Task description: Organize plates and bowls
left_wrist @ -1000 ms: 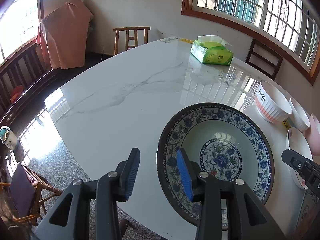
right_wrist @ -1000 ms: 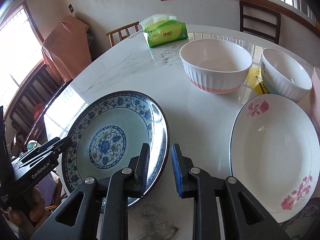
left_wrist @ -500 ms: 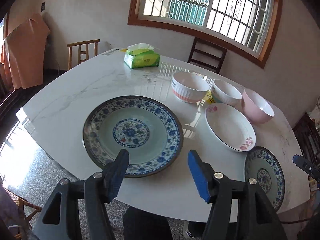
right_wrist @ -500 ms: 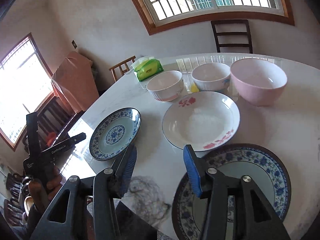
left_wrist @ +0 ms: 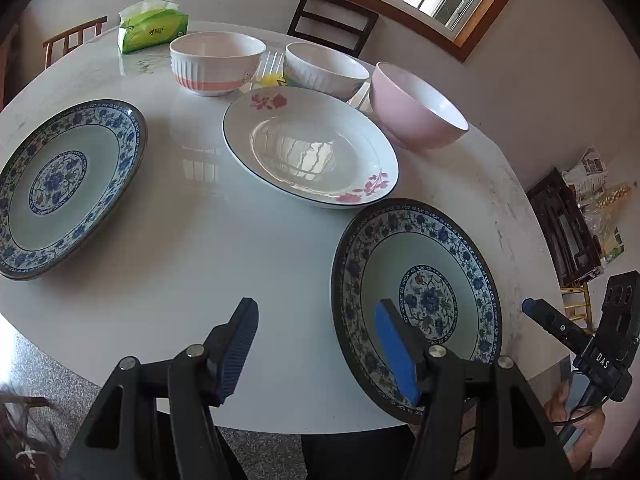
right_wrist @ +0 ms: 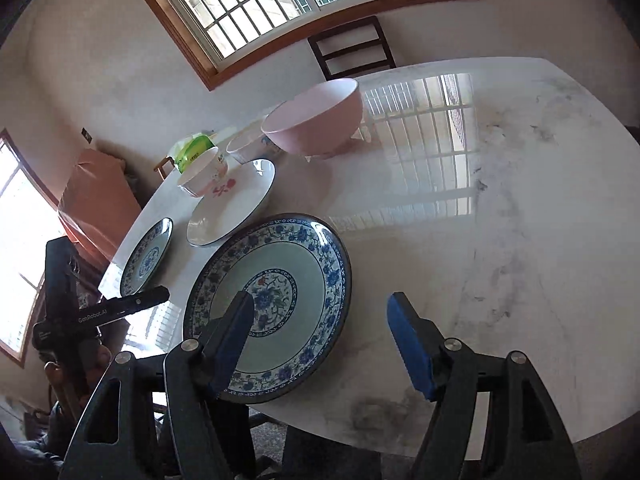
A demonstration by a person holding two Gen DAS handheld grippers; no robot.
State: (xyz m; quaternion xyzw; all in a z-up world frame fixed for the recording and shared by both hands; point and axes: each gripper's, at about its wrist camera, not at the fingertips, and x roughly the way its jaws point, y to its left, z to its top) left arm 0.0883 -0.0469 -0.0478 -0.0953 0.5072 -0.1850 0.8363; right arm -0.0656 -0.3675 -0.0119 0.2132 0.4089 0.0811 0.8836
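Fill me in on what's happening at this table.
A person holds a two-finger tool in each hand over a white marble table set with dishes. Both the left tool and the right tool are open and hold nothing; their jaws have just been opening. Three plates lie apart: a large blue plate, a white flowered plate and a smaller blue plate nearest the tools. Three bowls stand behind them, among them a pink bowl. Nothing is stacked yet.
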